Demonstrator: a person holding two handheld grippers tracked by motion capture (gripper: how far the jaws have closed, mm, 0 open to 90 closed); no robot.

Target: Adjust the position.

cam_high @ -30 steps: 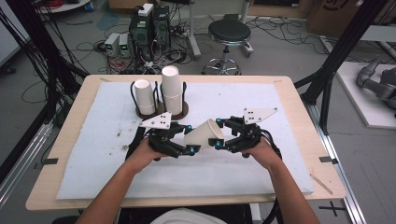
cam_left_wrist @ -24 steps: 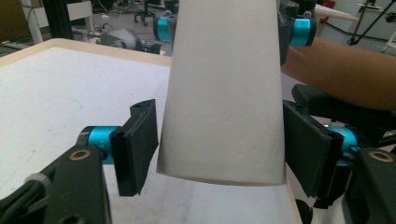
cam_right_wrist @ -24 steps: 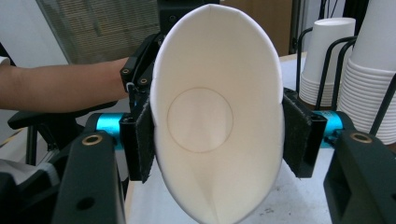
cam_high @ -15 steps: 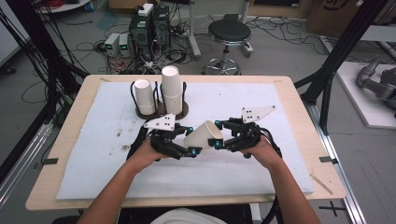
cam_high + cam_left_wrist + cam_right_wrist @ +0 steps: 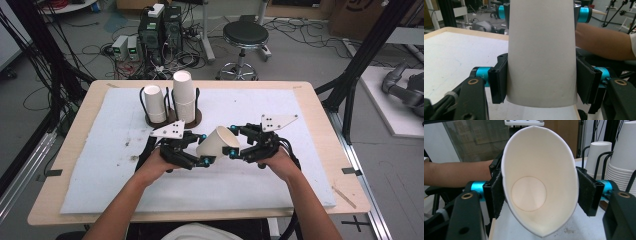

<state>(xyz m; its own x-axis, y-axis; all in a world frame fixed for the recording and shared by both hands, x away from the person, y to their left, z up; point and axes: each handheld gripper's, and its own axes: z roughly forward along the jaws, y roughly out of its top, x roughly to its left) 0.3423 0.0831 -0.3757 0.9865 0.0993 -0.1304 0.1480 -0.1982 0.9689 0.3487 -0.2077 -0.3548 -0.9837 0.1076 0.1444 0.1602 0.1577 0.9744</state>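
A white paper cup (image 5: 218, 143) lay on its side in the air just above the white mat (image 5: 100, 165), held between the two grippers near the middle of the table (image 5: 65, 150). The left gripper (image 5: 199, 149) squeezed the cup's bottom end tight, and the right gripper (image 5: 233, 141) pinched the cup's open mouth from both sides – the rim was squashed into a long oval. Behind them, more white cups (image 5: 183, 95) stood upside down in a black wire holder (image 5: 196, 111) – one short, one a tall stack.

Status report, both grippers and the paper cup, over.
Left gripper shut on paper cup near its base. Right gripper squeezing the rim oval. Cup held sideways above the table. Nothing in the way.
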